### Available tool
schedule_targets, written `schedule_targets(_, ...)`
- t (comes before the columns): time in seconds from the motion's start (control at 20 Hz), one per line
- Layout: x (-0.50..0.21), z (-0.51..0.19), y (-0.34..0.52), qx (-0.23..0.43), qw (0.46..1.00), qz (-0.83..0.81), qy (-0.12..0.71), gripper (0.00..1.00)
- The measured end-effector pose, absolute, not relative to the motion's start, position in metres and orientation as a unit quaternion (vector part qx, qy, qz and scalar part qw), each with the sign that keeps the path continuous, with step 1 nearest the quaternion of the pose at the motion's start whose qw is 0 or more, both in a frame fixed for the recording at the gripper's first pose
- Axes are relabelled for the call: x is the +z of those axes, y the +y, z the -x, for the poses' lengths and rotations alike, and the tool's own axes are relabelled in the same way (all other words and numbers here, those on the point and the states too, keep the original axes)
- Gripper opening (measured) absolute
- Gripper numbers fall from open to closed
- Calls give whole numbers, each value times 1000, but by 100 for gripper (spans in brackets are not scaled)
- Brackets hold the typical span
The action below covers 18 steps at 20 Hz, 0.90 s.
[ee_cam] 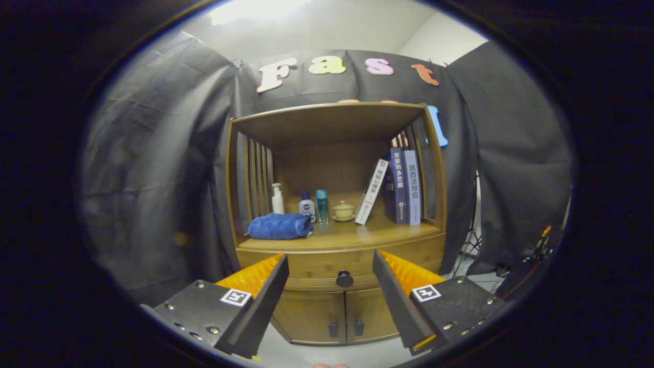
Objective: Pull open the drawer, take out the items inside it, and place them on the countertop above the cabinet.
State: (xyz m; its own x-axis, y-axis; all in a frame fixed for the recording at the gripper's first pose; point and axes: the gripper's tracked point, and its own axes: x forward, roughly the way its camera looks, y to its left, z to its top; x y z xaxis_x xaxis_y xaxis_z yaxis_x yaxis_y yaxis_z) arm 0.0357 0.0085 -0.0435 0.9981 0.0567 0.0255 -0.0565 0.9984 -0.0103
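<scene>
A wooden cabinet (337,240) stands against the booth wall, straight ahead of my gripper (330,266). Its drawer (311,268) is shut, with a round dark knob (344,279) at its middle. The knob sits in the gap between my two fingers, a little beyond their tips. My gripper is open and holds nothing. The countertop (352,235) above the drawer is a wooden shelf under a roofed alcove. What lies inside the drawer is hidden.
On the countertop lie a rolled blue towel (280,226), a white pump bottle (277,199), two small bottles (314,206), a lidded cup (343,210) and several books (401,186), one leaning. Two small doors (332,314) sit below the drawer. A tripod (472,240) stands to the right.
</scene>
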Motion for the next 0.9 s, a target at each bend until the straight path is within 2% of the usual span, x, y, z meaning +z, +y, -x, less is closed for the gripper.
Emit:
schedule_targets(0.55, -173, -146, 16, 53, 997, 36, 53, 99)
schedule_targets(0.7, -167, -181, 4, 38, 996, 80, 19, 99)
schedule_targets(0.8, -180, -207, -3, 32, 994, 99, 37, 99)
schedule_targets(0.85, -186, -222, -15, 7, 994, 96, 45, 88)
schedule_targets(0.9, -195, -226, -17, 15, 995, 72, 62, 78)
